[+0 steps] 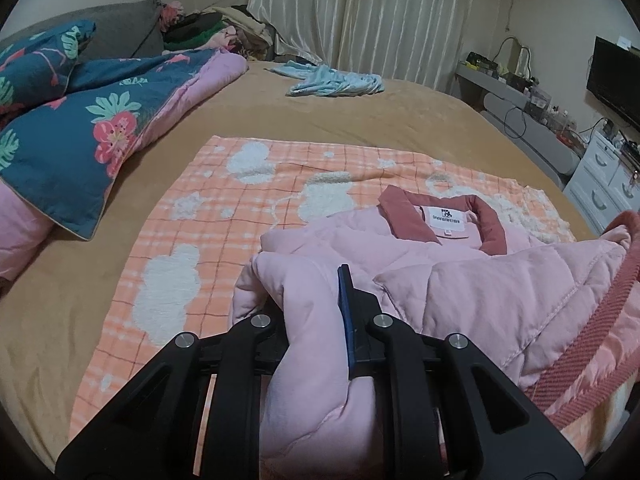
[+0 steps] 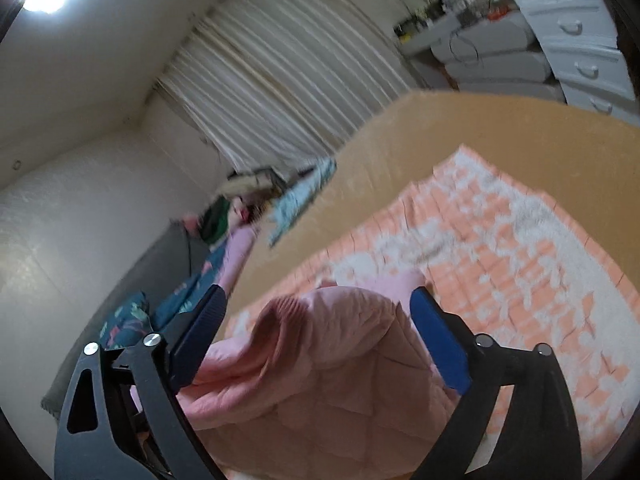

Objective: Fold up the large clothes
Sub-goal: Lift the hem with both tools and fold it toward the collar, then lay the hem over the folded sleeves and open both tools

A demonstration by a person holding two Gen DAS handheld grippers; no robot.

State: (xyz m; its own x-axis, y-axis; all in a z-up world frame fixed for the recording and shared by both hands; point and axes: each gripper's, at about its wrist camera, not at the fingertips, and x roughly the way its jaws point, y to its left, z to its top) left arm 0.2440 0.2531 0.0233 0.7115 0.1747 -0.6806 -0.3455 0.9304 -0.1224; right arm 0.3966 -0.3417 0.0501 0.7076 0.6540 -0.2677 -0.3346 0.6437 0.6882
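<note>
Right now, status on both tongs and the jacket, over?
Left tongs shut on pink jacket fold. Right tongs open, jacket between the pads, not pinched. Jacket lies on orange checked blanket. Nothing in the way.

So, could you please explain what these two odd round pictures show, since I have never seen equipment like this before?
There is no robot here: a person holds a two-fingered clamp in each hand, and each clamp carries a wide-angle camera looking forward along its fingers, hence the round, bent pictures. One picture is from the left clamp, the other, tilted and blurred, from the right. Both look over a bed with a tan cover, on which lie an orange checked blanket and a pink quilted jacket with a darker pink collar. The left gripper is shut on a fold of the jacket. The right gripper is open, with jacket fabric between its fingers but not pinched. A flowered quilt lies further back.
</note>
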